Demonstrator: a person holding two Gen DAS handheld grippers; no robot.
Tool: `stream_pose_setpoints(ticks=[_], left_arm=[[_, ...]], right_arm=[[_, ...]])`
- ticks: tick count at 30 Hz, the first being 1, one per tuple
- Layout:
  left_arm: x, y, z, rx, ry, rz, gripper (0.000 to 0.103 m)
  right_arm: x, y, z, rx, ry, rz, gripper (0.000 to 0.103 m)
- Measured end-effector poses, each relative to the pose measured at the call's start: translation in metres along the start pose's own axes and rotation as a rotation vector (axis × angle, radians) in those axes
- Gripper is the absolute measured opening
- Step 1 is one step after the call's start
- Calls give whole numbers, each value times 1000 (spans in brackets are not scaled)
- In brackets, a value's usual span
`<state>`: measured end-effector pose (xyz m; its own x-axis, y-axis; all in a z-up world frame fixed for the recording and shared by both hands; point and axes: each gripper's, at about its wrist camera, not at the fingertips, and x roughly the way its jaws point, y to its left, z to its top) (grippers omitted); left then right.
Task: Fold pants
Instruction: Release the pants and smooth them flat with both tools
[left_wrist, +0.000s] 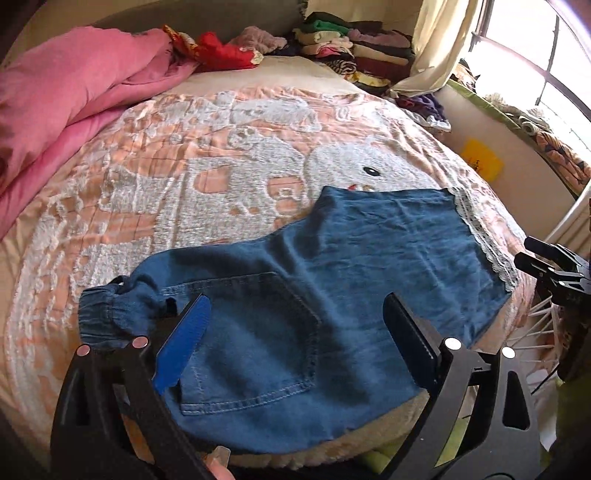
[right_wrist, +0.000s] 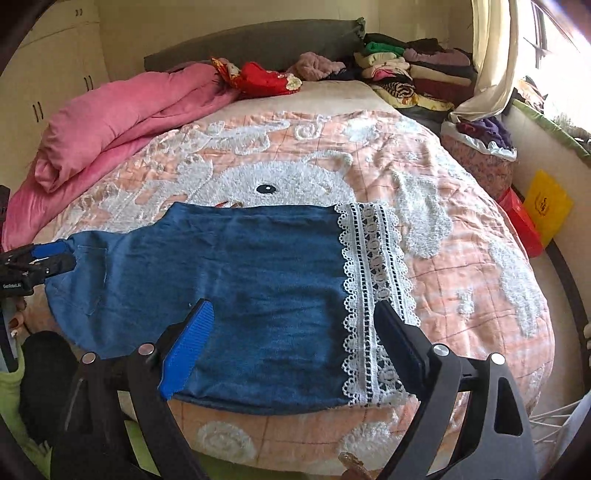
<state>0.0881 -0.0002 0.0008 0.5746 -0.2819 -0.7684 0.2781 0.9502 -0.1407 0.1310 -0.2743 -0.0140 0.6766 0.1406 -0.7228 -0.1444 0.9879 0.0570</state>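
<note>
Bed (right_wrist: 480, 258): covered by a peach checked bedspread with a fluffy white animal figure.
Pants (right_wrist: 229, 280): blue denim, spread flat near the front edge of the bedspread, waistband to the left, white lace hem (right_wrist: 373, 295) to the right.
Pink quilt (right_wrist: 122, 122): bunched along the left side of the bed.
Red cloth (right_wrist: 258, 79): crumpled at the head of the bed, just beside the quilt.
Folded clothes (right_wrist: 417, 70): stacked in piles at the far right corner.
Headboard (right_wrist: 251, 40): dark, behind the piles.
</note>
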Motion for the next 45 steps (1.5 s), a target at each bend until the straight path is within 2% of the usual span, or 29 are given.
stream_pose_setpoints(ticks=[8,16,24,28,39,45], left_arm=[[6,-29,-5,53,23,-25,88],[26,-53,-17,97,78,-42,88],[51,-59,-27,116,150,-14,88],[63,-54,-32,99,190,-6,88],[55,-51,-30,85,160,-16,88],[44,-53,-26,90,135,-11,93]], right_arm=[[-13,-2,-12,-6,-19,-8,88],[-2,0,-30,-4,25,17,88],[24,7,-45,-5,108,43,88],[45,1,-57,30,203,34,88],[30,2,-52,43,152,56,88],[19,7,-47,31,120,72,88]])
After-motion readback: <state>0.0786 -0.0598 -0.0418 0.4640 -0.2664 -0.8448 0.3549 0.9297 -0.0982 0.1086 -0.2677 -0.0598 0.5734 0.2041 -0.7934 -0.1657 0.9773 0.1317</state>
